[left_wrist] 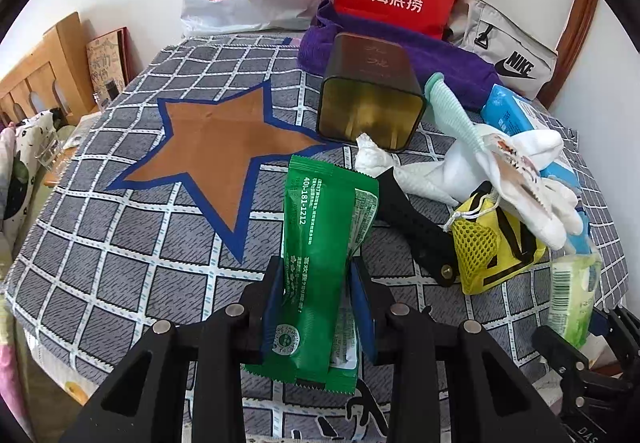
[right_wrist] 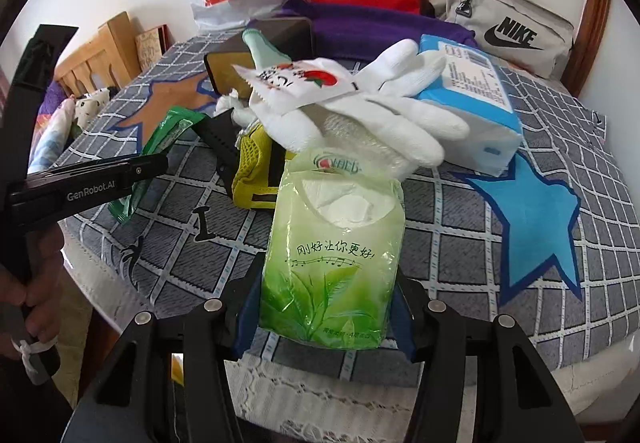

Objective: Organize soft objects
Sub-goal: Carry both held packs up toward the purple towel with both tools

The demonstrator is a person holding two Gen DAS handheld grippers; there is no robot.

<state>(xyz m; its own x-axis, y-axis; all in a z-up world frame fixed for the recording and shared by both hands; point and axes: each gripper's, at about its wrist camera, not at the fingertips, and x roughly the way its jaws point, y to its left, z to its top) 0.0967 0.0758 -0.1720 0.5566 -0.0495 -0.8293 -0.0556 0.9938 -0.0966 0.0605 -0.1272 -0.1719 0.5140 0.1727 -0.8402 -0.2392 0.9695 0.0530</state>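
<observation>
— Green sachet [left_wrist: 320, 263] is seen clamped upright between the narrowed jaws of the left gripper [left_wrist: 318, 283], above the checked cloth [left_wrist: 120, 263]. And the right?

— Tissue pack [right_wrist: 332, 263] is pinched by the half-closed right gripper [right_wrist: 324, 307]; white gloves [right_wrist: 360, 115] are piled just behind it.

left hand-held gripper [left_wrist: 318, 299] clamping green packet [left_wrist: 320, 251], checked cloth [left_wrist: 120, 263]

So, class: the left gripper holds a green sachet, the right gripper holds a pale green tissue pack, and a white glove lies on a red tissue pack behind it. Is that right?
Not quite. The glove lies on a blue pack, not red, as the right wrist view shows. The left gripper does hold the green sachet, and the right gripper the pale green pack.
</observation>
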